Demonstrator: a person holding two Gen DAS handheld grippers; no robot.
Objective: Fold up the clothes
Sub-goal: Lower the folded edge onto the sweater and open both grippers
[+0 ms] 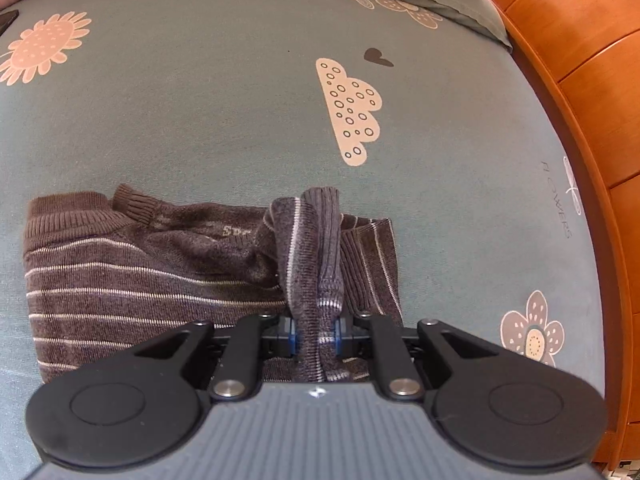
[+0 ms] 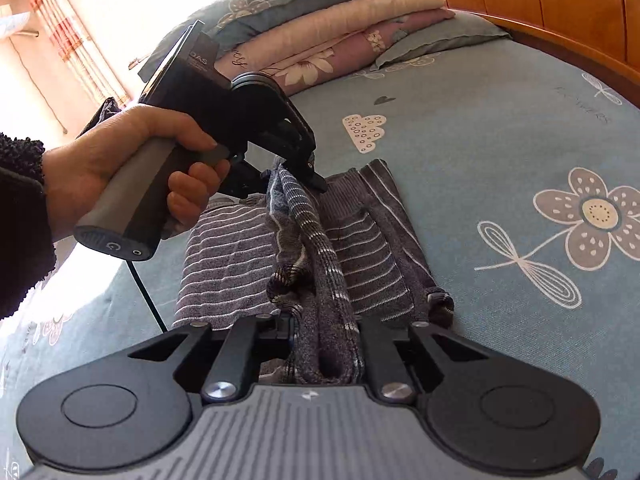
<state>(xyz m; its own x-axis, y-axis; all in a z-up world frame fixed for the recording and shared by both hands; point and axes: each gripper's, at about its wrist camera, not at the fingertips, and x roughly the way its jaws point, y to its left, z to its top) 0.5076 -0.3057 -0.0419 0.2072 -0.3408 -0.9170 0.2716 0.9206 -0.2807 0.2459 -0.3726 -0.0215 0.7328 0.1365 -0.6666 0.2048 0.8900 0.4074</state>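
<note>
A dark grey-brown knitted sweater (image 1: 140, 276) with thin white stripes lies partly folded on the bed. My left gripper (image 1: 316, 338) is shut on a bunched fold of it, which rises between the blue pads. In the right wrist view the same sweater (image 2: 232, 260) spreads below, and my right gripper (image 2: 326, 336) is shut on the near end of a raised strip of the knit. The left gripper (image 2: 294, 168), held by a hand, pinches the far end of that strip. The strip hangs stretched between the two grippers above the flat part.
The bed sheet (image 1: 240, 100) is grey-green with flower and cloud prints. A wooden headboard (image 1: 580, 60) runs along the right. Pillows and a folded quilt (image 2: 320, 40) are stacked at the head of the bed. A bright window with a curtain (image 2: 60, 20) is at the left.
</note>
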